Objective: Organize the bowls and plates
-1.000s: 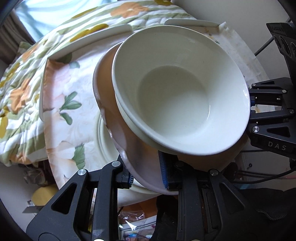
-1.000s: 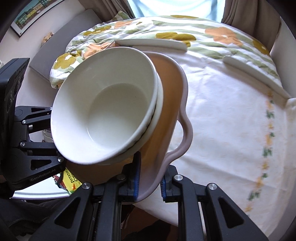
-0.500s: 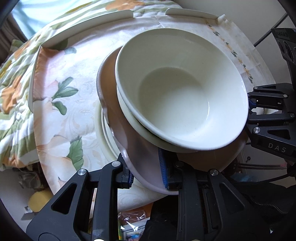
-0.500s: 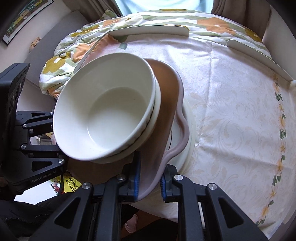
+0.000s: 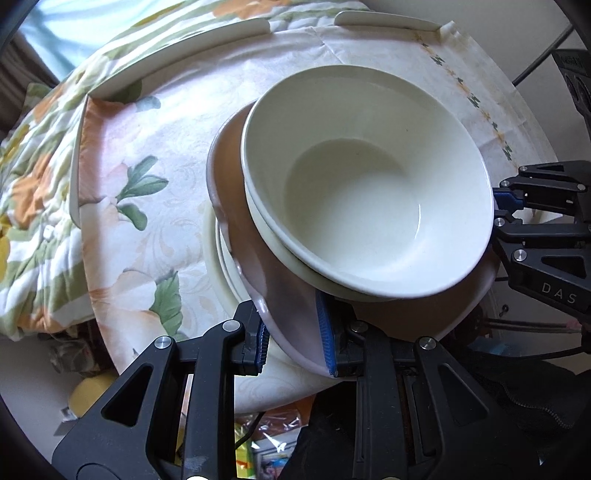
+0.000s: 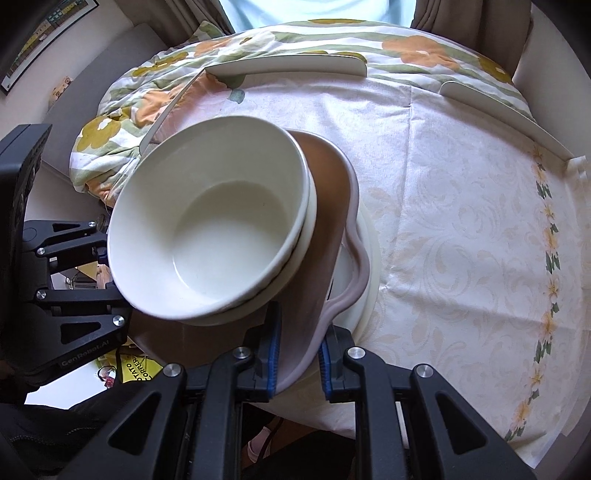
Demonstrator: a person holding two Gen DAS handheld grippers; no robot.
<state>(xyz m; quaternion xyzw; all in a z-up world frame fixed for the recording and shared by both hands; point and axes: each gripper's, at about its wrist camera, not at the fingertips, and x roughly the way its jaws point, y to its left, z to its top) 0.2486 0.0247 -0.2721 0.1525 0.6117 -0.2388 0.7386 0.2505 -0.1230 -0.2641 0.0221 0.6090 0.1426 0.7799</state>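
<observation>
Stacking step: both tools, left tool (image 5: 291, 347) and right tool (image 6: 297, 365), clamp the brown plate (image 6: 321, 206) carrying nested bowls (image 6: 214, 229), next lowering it level onto the white plates (image 6: 369, 258) at 3 o'clock.

Ahead of you: round table (image 6: 461, 229) under a pale floral cloth (image 5: 147, 206). Beyond it, a quilt (image 6: 155, 74) with orange flowers. Bright window (image 6: 314, 9), brown curtains (image 6: 469, 26) either side. Framed picture (image 6: 44, 40) on the left wall.
</observation>
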